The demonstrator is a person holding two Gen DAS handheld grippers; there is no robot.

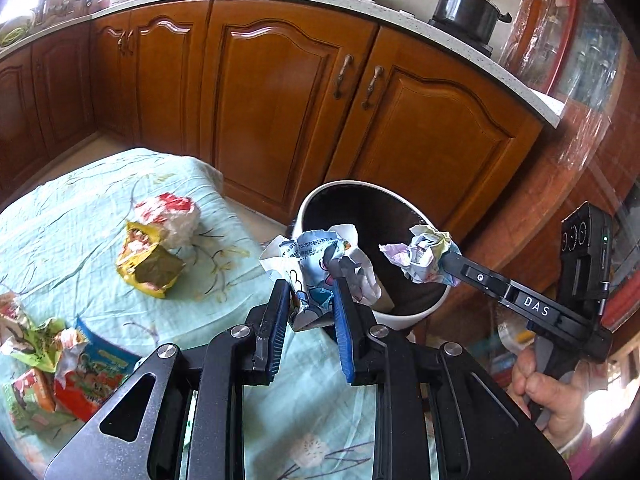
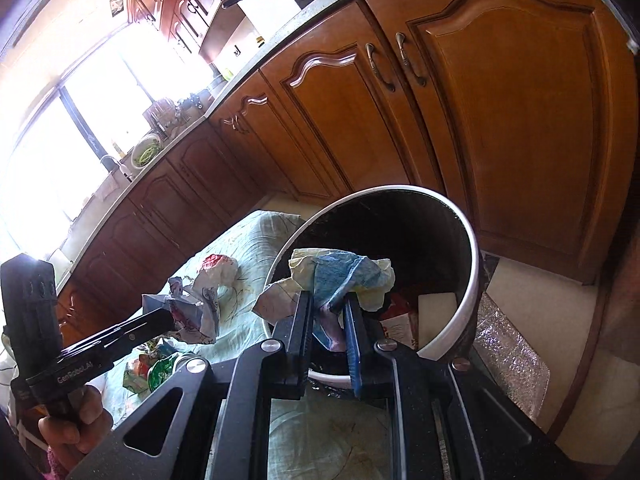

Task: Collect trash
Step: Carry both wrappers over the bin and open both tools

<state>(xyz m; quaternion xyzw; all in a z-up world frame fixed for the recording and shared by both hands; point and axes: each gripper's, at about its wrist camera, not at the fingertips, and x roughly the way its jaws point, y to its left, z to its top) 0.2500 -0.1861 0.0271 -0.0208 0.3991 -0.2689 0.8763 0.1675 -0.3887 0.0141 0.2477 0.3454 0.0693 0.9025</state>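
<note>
Left tool: I have it clamped on a crumpled white-and-blue wrapper, lower centre of my left view, at the near rim of the bin
Right tool: closed on a crumpled blue-and-cream wrapper, centre of my right view, held over the bin's mouth
Bin: white, dark inside, tilted toward me beside the surface; in the right view I see a red-and-white packet and a white block inside
Surface: pale green floral cloth, left of the frame
Remaining trash: yellow bag touching a red-and-white bag, mid left; colourful packets at lower left
Backdrop: wooden cabinets across the top
</note>
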